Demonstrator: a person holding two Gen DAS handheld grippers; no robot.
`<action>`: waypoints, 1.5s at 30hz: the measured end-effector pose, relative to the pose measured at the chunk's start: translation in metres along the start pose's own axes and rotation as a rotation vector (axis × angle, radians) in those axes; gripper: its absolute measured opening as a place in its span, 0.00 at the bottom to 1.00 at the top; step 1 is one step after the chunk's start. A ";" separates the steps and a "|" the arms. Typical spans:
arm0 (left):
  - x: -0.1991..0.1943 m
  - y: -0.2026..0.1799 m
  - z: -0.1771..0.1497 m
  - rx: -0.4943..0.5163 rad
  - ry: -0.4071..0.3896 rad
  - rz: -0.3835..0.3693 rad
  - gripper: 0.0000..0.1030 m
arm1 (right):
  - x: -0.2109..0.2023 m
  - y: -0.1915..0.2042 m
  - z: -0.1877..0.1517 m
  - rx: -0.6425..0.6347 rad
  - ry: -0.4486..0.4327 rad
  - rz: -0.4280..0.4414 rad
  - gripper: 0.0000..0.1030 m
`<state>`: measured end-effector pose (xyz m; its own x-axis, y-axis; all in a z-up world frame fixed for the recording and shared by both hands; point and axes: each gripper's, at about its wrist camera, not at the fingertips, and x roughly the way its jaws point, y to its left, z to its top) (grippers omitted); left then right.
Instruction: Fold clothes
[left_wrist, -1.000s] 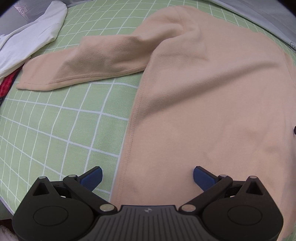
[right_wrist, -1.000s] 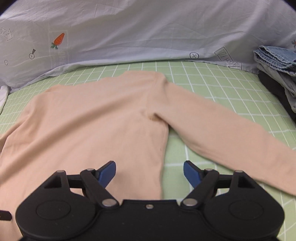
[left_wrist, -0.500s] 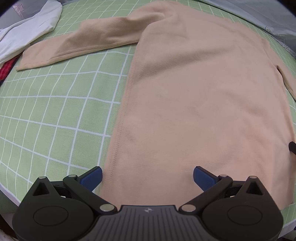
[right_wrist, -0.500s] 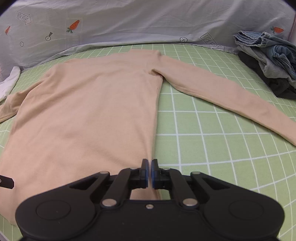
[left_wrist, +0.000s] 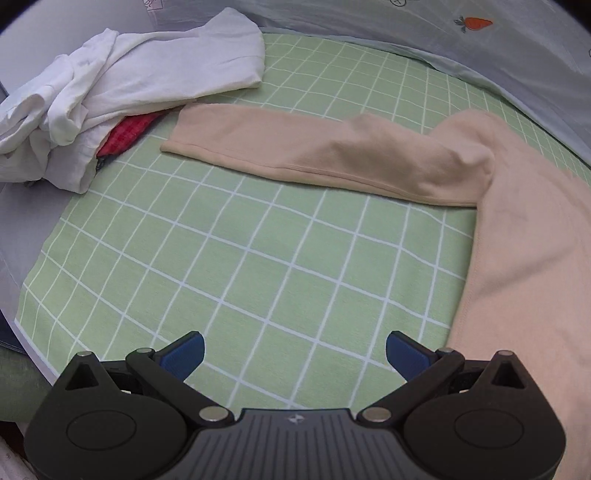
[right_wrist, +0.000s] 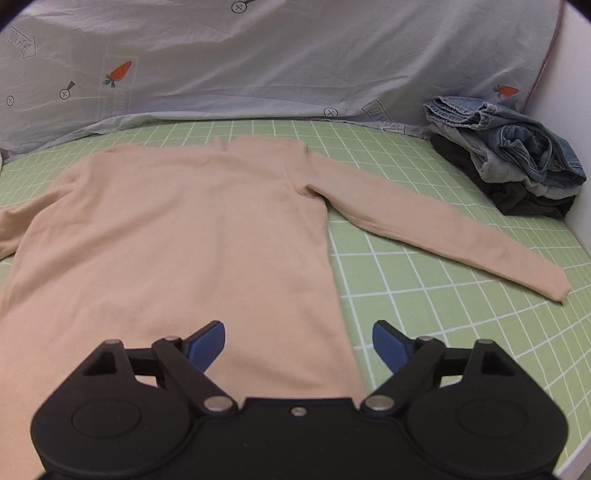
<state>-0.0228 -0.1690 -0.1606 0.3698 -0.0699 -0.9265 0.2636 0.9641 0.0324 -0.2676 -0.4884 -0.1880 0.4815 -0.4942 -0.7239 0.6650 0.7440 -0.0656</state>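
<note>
We are taking the beige long-sleeved top as our landmark; it is lying flat on the green checked sheet. Far to its left, a crumpled white garment is lying over something red, near the cuff of the top's left sleeve, which is stretching out sideways. Our left gripper is hanging over bare sheet just left of the top's side seam, jaws spread wide and empty. Our right gripper is hovering above the top's right edge near the hem; its jaws have just been opening and are standing wide, pressing on nothing. Right of the top, its other sleeve is lying straight, and beyond the sleeve a pile of jeans and dark clothes is sitting.
</note>
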 end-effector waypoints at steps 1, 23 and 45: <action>0.003 0.007 0.006 -0.011 -0.006 0.006 1.00 | 0.004 0.009 0.004 0.003 -0.003 0.026 0.99; 0.099 0.099 0.130 -0.116 -0.063 -0.002 1.00 | 0.076 0.099 0.022 0.094 -0.125 -0.020 1.00; 0.060 0.103 0.072 -0.150 -0.149 0.006 0.05 | 0.078 0.098 0.023 0.105 -0.125 -0.008 1.00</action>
<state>0.0907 -0.0922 -0.1856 0.5019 -0.0906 -0.8602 0.1296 0.9911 -0.0288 -0.1517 -0.4641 -0.2349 0.5391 -0.5570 -0.6318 0.7217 0.6922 0.0055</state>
